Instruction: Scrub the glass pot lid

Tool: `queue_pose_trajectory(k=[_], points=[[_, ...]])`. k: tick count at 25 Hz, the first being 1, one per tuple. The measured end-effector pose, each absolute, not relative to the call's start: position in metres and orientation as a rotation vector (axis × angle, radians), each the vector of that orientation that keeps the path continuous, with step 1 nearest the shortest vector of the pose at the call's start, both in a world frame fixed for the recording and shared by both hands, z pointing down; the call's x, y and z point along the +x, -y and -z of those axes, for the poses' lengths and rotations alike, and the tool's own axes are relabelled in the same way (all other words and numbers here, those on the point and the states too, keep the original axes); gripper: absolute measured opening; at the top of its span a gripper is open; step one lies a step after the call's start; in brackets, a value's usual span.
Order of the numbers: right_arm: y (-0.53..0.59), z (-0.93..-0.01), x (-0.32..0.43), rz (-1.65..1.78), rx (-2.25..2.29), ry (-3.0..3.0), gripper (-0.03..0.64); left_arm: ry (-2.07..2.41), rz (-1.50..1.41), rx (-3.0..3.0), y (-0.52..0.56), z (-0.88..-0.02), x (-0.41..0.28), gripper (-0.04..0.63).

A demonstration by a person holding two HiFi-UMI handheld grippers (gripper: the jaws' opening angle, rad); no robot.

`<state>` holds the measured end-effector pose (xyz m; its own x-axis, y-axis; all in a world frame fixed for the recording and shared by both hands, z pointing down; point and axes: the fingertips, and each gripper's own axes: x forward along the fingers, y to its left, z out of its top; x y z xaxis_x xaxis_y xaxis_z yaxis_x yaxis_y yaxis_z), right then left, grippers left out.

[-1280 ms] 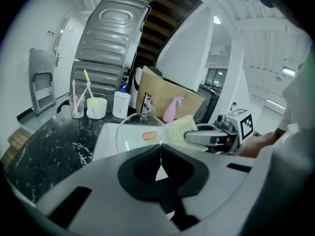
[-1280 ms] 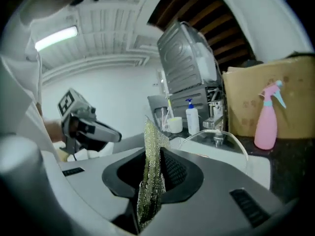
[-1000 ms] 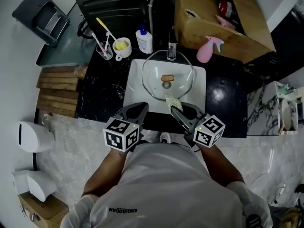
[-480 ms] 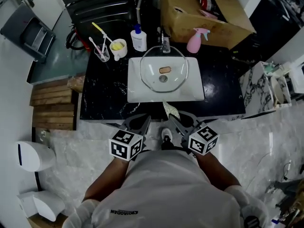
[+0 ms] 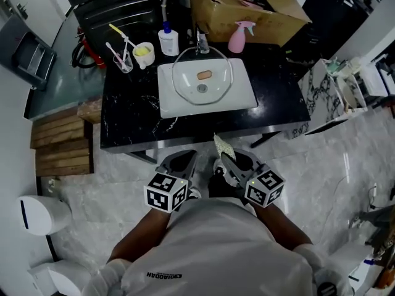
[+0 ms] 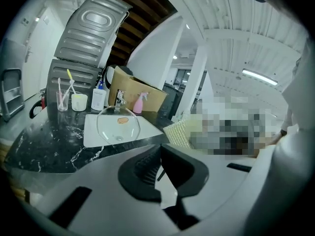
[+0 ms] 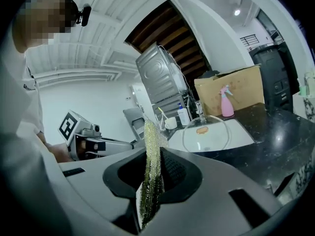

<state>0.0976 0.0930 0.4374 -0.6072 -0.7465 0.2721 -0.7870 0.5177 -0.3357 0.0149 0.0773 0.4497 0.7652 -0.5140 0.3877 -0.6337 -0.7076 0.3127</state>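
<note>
While lid (image 5: 213,86) is seen lying across white basin (image 5: 247,101), sunk in black worktop (image 5: 281,106), both tongs are held well short of basin, off worktop's near edge, over floor. Right tongs (image 5: 223,156) are clamped on yellow scourer (image 5: 221,145), gripped edge-on, upper end sticking out toward basin. Left tongs (image 5: 179,161) are closed, nothing gripped. Pink spray bottle (image 5: 237,38) is stood behind basin.

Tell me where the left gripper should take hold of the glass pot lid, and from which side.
Probably the brown knob at the centre of the glass pot lid, approached from above: it is the only raised part on the smooth dome, and the thin rim sits on the basin.
</note>
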Motion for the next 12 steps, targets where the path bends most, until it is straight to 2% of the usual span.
queue_pose_trajectory(k=[12], points=[[-0.106,-0.429,0.103,-0.584,1.401,2.644,0.083,0.832,-0.374,2.569,-0.095,-0.443,0.023,0.015]])
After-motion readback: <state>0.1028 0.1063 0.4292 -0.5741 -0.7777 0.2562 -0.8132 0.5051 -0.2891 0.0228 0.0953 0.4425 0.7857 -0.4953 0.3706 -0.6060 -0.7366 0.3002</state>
